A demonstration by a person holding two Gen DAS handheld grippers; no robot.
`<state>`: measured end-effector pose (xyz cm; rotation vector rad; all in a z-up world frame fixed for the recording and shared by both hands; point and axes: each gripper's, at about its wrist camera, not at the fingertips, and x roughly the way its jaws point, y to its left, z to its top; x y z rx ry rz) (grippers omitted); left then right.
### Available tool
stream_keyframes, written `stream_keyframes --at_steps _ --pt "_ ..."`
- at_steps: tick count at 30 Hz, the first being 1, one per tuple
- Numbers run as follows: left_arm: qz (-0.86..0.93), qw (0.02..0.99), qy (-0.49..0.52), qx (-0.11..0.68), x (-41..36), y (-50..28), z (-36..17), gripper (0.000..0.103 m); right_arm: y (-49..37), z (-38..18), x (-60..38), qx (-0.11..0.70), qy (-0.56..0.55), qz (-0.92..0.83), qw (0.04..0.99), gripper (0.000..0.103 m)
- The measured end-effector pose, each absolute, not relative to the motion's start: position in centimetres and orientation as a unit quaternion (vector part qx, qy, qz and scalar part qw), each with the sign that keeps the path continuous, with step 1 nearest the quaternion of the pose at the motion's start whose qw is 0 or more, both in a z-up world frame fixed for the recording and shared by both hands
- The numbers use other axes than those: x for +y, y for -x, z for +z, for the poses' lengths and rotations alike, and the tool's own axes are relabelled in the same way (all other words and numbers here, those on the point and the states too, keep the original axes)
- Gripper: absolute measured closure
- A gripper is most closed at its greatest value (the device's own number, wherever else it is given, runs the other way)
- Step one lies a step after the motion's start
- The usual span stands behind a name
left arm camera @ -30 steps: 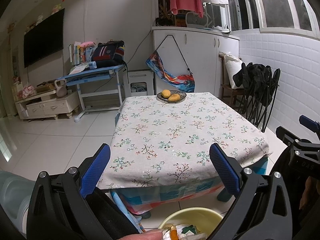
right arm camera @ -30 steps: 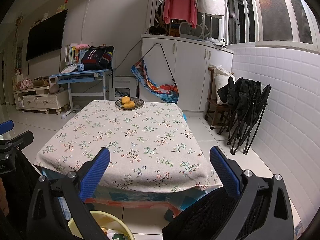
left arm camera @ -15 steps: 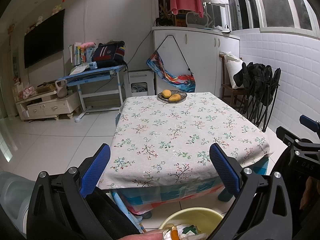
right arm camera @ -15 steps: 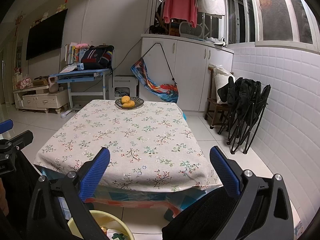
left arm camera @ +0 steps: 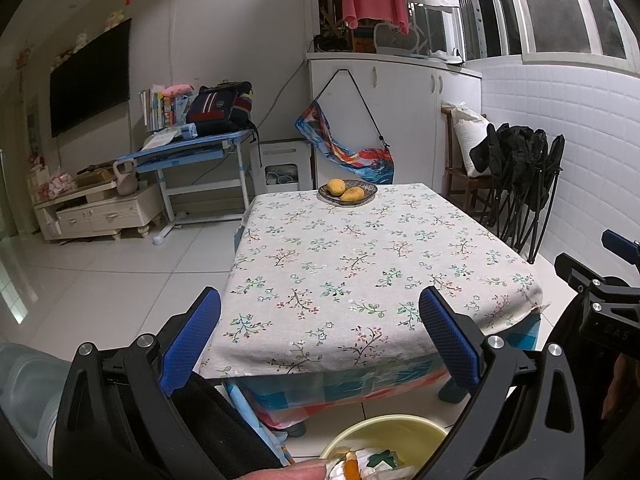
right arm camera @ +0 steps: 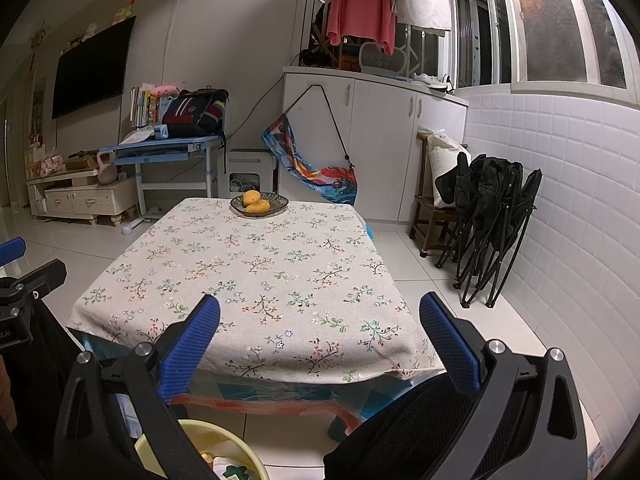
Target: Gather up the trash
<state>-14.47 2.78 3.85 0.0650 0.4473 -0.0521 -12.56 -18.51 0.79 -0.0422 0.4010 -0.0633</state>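
Note:
A yellow bin stands on the floor below the near table edge, with crumpled wrappers inside; it also shows in the right wrist view as the yellow bin. My left gripper hovers open above it, nothing between its blue pads. My right gripper is open too, level with the left one, and holds nothing. The floral tablecloth carries only a dish of yellow fruit at its far end. No loose trash shows on the table.
A fingertip edges in at the bottom of the left wrist view. Black folding chairs lean on the tiled wall at right. A blue desk and a low white cabinet stand at left across white floor tiles.

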Motion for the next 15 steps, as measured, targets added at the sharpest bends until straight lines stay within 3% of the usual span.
stream_keyframes --at_steps 15 --pt "-0.009 0.973 -0.051 0.223 3.06 14.66 3.64 0.007 12.66 0.52 -18.72 0.202 0.023 -0.03 0.979 0.007"
